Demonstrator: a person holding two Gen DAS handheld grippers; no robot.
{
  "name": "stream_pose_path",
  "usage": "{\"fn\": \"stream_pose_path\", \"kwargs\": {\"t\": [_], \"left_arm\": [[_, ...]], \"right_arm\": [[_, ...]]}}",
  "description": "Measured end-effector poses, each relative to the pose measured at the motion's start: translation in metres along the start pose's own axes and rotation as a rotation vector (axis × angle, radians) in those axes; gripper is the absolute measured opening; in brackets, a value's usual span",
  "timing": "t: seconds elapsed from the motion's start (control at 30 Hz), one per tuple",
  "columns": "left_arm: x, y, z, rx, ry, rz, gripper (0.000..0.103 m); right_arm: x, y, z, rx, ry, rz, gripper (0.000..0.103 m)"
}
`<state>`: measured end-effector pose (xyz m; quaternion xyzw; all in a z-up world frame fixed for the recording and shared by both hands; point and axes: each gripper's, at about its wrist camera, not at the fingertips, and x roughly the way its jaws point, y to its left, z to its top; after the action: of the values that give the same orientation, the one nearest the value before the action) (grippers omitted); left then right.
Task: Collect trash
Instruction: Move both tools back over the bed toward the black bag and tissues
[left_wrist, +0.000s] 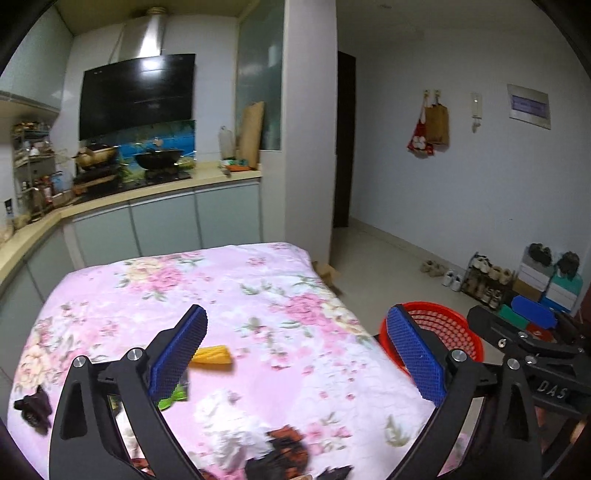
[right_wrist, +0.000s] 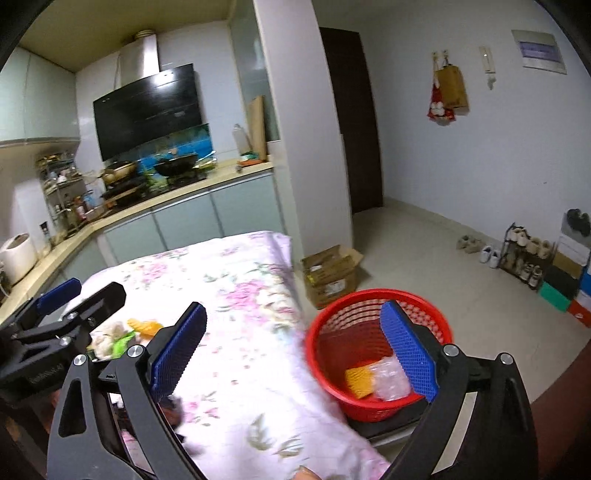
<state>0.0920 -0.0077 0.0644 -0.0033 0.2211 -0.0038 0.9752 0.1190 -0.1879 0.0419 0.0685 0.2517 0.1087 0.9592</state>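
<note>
Hovering wide open and empty, the left gripper (left_wrist: 295, 354) and right gripper (right_wrist: 291, 350) risked snagging the floral cloth (left_wrist: 229, 280) while grabbing the yellow wrapper (left_wrist: 212, 356) at lower left, well short of the red basket (right_wrist: 325, 354).

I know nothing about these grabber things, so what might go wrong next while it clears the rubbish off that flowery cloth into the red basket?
The red basket sits below the table edge, beside the overhanging floral cloth; a piece dropped carelessly could miss it and land on the floor.

The remaining trash, such as the yellow piece and the white crumpled wad, lies on soft fabric, so the open left gripper might pinch the cloth along with it.
</note>
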Motion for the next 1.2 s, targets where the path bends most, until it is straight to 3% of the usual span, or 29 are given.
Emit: {"fn": "stream_pose_path", "kwargs": {"t": [0.43, 0.97, 1.2], "left_arm": [[-0.013, 0.068, -0.02, -0.085, 0.093, 0.07, 0.095], [-0.043, 0.238, -0.039, -0.333, 0.188, 0.33, 0.095], [-0.055, 0.296, -0.062, -0.424, 0.224, 0.37, 0.095]], "right_arm": [[0.004, 0.051, -0.01, -0.062, 0.056, 0.091, 0.092], [0.027, 0.071, -0.016, -0.067, 0.124, 0.141, 0.092], [0.039, 0.066, -0.025, -0.059, 0.181, 0.159, 0.092]]}}
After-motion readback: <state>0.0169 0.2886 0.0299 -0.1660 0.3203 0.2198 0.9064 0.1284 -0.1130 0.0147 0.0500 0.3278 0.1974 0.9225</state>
